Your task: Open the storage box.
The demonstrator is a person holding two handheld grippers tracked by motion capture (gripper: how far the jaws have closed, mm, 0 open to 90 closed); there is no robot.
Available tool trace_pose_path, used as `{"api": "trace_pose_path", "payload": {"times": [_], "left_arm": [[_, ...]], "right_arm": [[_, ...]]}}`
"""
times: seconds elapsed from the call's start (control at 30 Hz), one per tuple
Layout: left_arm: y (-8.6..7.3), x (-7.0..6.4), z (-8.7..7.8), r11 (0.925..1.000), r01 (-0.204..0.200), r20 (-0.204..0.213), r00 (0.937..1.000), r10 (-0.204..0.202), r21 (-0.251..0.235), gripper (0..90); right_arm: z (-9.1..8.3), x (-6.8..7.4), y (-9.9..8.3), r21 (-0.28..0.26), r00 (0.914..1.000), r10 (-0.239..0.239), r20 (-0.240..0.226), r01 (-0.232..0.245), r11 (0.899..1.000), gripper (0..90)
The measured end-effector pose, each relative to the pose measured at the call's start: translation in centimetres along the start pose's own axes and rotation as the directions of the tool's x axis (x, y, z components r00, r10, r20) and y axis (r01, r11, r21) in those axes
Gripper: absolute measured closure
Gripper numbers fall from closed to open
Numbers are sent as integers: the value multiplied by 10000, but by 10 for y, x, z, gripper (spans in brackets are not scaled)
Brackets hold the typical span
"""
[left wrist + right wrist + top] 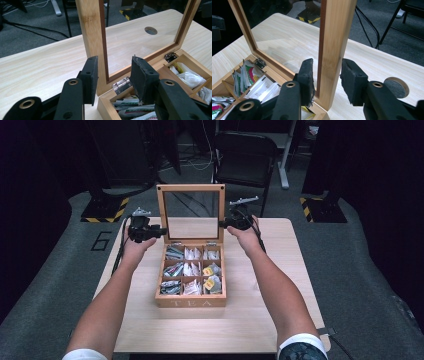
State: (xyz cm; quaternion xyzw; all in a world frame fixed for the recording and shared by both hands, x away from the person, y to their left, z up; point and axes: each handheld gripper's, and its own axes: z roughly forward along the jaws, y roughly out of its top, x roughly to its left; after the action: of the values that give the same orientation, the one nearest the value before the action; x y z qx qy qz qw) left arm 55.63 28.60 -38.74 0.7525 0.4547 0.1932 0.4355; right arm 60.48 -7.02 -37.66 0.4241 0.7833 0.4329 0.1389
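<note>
While the glass-paned wooden lid (191, 213) stands upright behind the light wooden tea box (190, 302) at the table's middle in the high view, the left gripper (159, 231) and right gripper (223, 224) flank its side rails. From the left gripper view, spread jaws straddle the left rail, not clamping. From the right gripper view, jaws bracket the right rail, slightly apart. Opening looks done; closing or releasing remains, I judge.

Left gripper (113, 75), right gripper (325, 80): black jaws, brass-ringed screw holes, trailing black cables; person wears short white-edged sleeves.
</note>
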Motion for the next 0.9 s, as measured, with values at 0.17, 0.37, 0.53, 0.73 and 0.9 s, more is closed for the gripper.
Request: {"api": "trace_pose_path", "payload": {"times": [0.17, 0.37, 0.53, 0.73, 0.9], "left_arm": [[1, 2, -8, 10000, -4, 82, 10000, 4, -37, 548], [0, -1, -14, 9996, -119, 329, 9994, 111, 260, 506], [-3, -5, -22, 9999, -83, 370, 9993, 80, 59, 494], [-12, -7, -31, 9985, -474, 318, 9984, 465, 283, 486], [-25, -8, -36, 9990, -404, 480, 9981, 393, 211, 456]], "right_arm": [[-11, 5, 0, -112, 10000, 21, -49, -21, 9999, 572], [-24, 14, -3, -2, 9999, -78, -79, 78, 10000, 496], [-35, 21, -7, -46, 9976, -677, -164, 676, 9977, 490], [-47, 30, -12, -138, 9951, -945, -300, 941, 9955, 468], [-55, 37, -19, -229, 9926, -1187, -237, 1182, 9927, 480]]}}
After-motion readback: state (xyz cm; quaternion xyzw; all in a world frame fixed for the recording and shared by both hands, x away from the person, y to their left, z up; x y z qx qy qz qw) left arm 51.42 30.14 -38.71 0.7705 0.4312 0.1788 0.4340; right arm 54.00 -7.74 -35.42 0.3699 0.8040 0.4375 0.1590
